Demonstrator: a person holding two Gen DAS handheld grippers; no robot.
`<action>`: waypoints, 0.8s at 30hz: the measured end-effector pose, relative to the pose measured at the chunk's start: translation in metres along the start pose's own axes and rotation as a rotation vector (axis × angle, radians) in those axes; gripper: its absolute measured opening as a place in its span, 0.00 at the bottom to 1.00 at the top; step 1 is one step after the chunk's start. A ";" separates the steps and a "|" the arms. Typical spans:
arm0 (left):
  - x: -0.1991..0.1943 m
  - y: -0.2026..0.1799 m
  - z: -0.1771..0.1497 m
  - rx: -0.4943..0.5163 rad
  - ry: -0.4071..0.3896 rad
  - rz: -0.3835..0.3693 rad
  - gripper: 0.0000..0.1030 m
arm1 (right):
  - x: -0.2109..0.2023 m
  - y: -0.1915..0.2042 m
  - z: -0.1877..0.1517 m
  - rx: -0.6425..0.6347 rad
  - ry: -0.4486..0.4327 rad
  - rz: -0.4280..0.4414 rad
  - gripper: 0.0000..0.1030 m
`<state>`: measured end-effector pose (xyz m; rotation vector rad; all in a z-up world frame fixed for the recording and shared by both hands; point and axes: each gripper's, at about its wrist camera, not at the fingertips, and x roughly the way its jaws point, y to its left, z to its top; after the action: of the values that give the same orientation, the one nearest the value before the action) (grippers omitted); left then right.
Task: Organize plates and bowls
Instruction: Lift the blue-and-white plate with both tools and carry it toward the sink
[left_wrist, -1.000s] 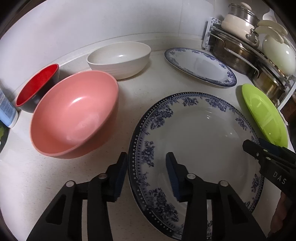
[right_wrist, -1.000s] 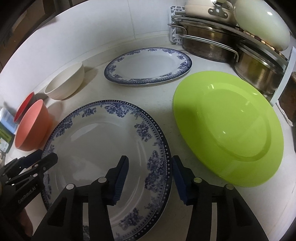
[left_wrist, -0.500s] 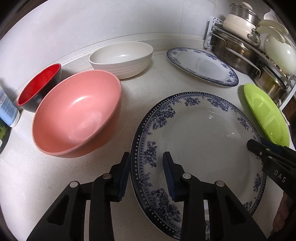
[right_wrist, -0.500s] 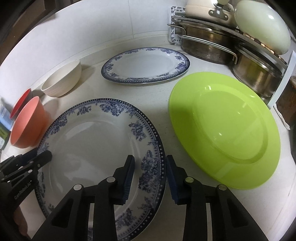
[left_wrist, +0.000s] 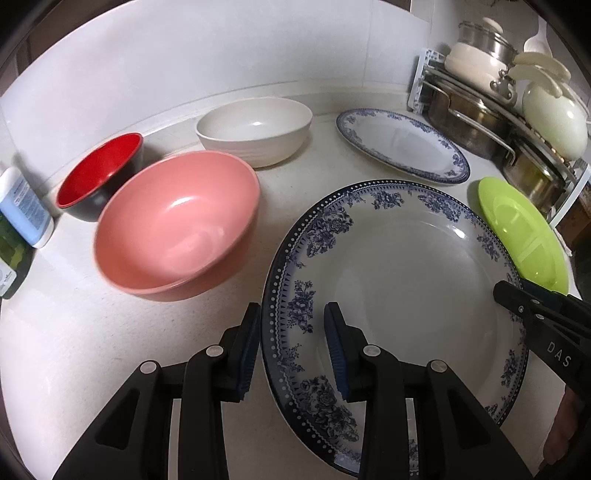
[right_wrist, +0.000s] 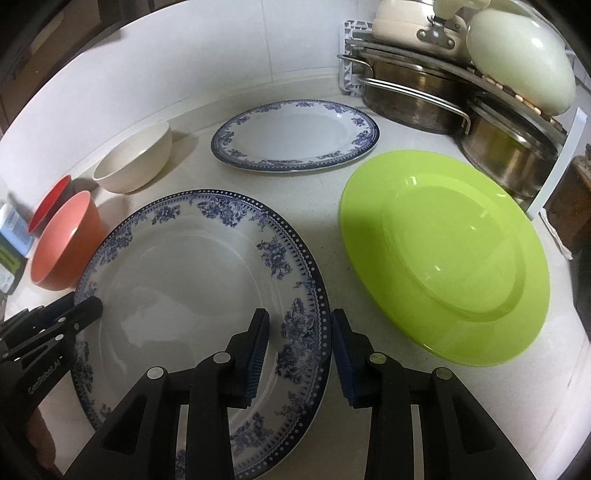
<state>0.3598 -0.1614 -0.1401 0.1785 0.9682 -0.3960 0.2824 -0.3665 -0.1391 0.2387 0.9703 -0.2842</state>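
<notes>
The pale worktop (right_wrist: 192, 110) fills both views, w/ nothing stacked yet: every dish lies singly, so the sorting is judged barely begun.

Largest item is the big blue-floral plate (left_wrist: 406, 288), lower centre-right in the left-wrist view and lower left-centre in the right-wrist view. It is straddled at opposite rims by both tools. The left gripper (left_wrist: 291, 347) is set narrow, one finger outside the plate's left rim, the other over the well; the right gripper (right_wrist: 300, 347) is set the same way at the right rim. Whether the pads actually press the rim can't be told for sure; a sliver of gap seems visible on each side, so the grip is prob. not yet firm. The plate looks slightly raised on its near edge, but that could be lens distortion.

Next in size, the green plate (right_wrist: 443, 258) lies right of centre, just beside the big plate. An oval blue-floral plate (right_wrist: 295, 136) sits upper centre. The pink bowl (left_wrist: 173, 221) is at centre left, near the big plate's left rim; the white bowl (left_wrist: 255, 129) is behind it, the red bowl (left_wrist: 99, 173) at upper left.

Left to do, by judgement: stack 3 plates, nest 3 bowls.
</notes>
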 end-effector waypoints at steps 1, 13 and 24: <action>-0.003 0.001 -0.001 -0.003 -0.004 0.001 0.34 | -0.004 0.001 0.000 -0.002 -0.006 0.001 0.34; -0.049 0.015 -0.014 -0.056 -0.064 0.028 0.33 | -0.043 0.014 -0.004 -0.041 -0.050 0.023 0.34; -0.091 0.041 -0.037 -0.109 -0.125 0.072 0.33 | -0.074 0.042 -0.014 -0.099 -0.094 0.063 0.34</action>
<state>0.3024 -0.0901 -0.0865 0.0881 0.8549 -0.2839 0.2468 -0.3128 -0.0813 0.1636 0.8795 -0.1875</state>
